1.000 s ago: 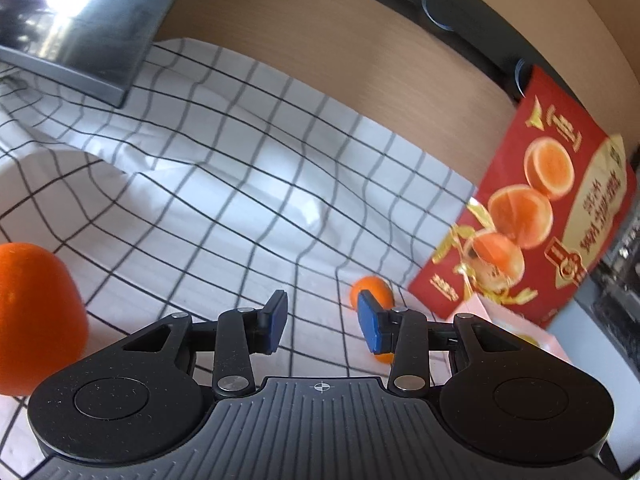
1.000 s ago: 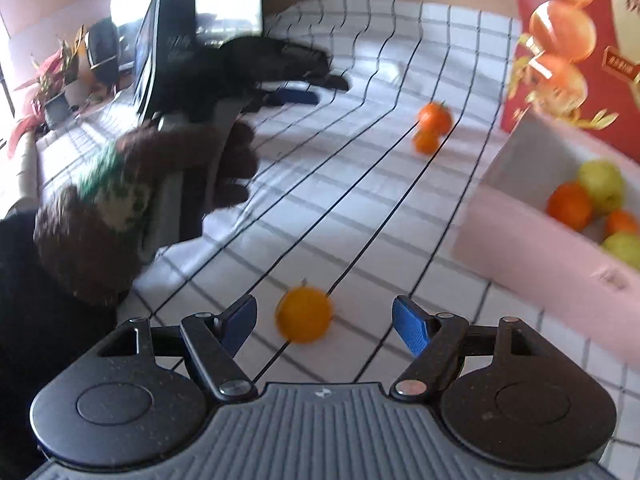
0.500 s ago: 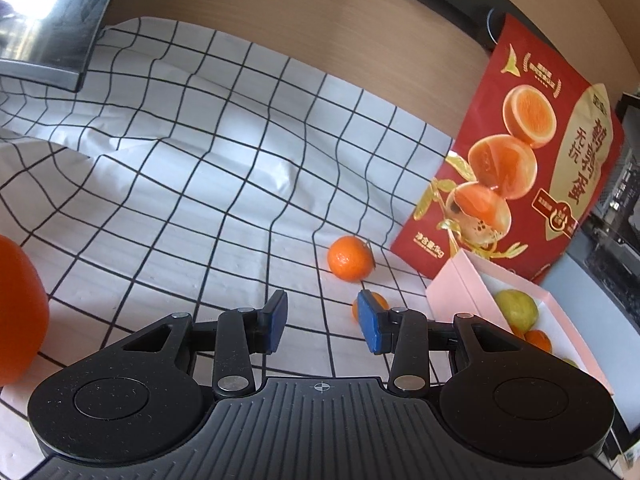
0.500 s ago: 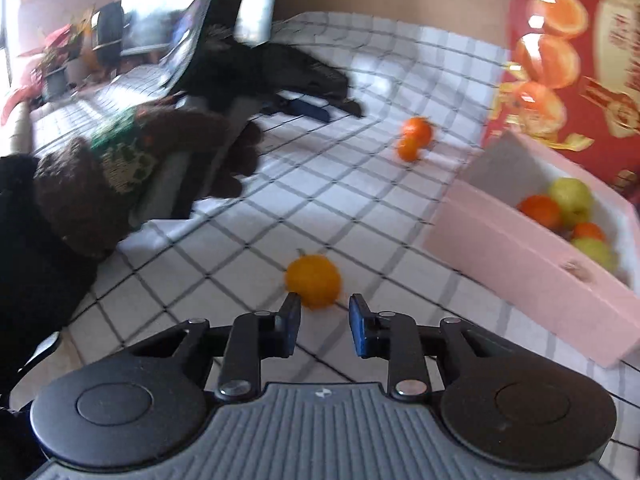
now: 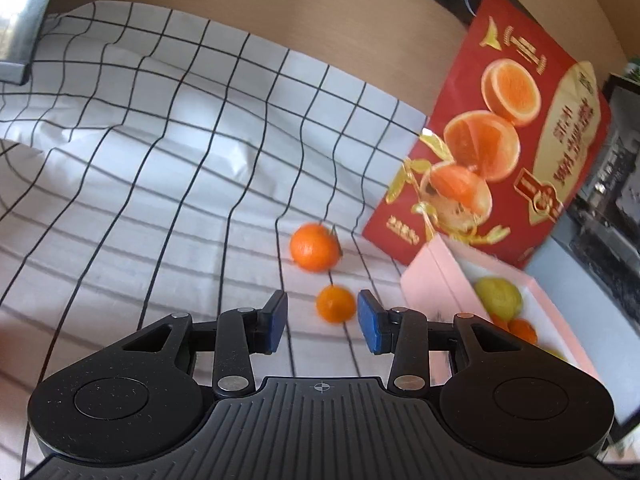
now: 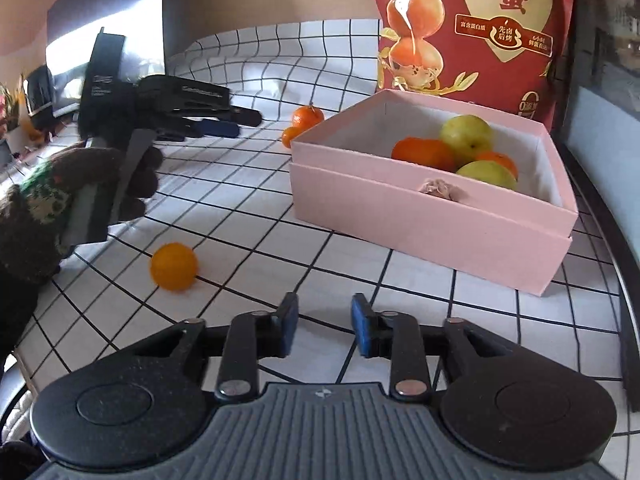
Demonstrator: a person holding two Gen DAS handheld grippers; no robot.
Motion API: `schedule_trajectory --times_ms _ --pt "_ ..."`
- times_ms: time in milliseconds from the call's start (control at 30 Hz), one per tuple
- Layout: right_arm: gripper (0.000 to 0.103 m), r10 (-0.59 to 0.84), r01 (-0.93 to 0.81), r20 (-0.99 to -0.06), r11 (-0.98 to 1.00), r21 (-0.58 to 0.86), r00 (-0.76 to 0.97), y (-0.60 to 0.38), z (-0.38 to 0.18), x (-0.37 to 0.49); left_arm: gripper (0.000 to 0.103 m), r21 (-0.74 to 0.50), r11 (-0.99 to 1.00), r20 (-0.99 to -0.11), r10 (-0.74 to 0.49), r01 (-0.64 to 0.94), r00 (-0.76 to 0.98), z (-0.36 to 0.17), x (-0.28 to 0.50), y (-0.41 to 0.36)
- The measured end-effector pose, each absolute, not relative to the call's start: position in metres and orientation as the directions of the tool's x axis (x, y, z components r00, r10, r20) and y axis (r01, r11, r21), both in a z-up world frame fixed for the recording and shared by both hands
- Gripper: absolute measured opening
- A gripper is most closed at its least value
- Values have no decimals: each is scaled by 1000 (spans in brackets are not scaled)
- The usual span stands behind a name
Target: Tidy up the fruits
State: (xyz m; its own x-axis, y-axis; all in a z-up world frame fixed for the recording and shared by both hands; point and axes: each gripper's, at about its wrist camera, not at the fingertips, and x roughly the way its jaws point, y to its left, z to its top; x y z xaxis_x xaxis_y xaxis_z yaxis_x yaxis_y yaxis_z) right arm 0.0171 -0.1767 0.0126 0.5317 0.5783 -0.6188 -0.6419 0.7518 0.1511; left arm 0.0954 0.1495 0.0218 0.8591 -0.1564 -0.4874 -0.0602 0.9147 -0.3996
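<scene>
Change: both views now show more of the pink box than a second ago; the right jaws, wide then, pinched together and are now opening, empty.
Gloved hand [image 6: 100, 184]: left edge of the right-wrist view, gripping the left tool's handle.
Yellow-orange fruit [image 6: 174, 266]: lower left, loose on the checked cloth [image 6: 248, 208], left of the right gripper [image 6: 322, 330].
Left gripper [image 5: 322, 322]: bottom centre of its view, jaws apart, nothing clamped.
Small mandarin [image 5: 336, 304]: seen between its pads, untouched.
Larger mandarin [image 5: 314, 246]: just above it.
Pink box [image 6: 432, 216]: right of centre, holding green and orange fruit.
Red bag [image 6: 472, 28]: upper right, behind the box.
</scene>
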Motion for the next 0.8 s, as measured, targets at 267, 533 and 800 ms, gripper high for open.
schedule_trajectory --times_ms 267,533,800 --pt "59 604 -611 -602 757 230 523 -185 11 25 43 -334 935 -533 -86 -116 842 37 165 147" --pt "67 598 -643 -607 745 180 523 -177 11 18 48 -160 985 -607 -42 -70 794 14 189 117" --pt "70 589 -634 -609 753 175 531 -177 10 19 46 -116 985 -640 22 -126 768 7 207 100"
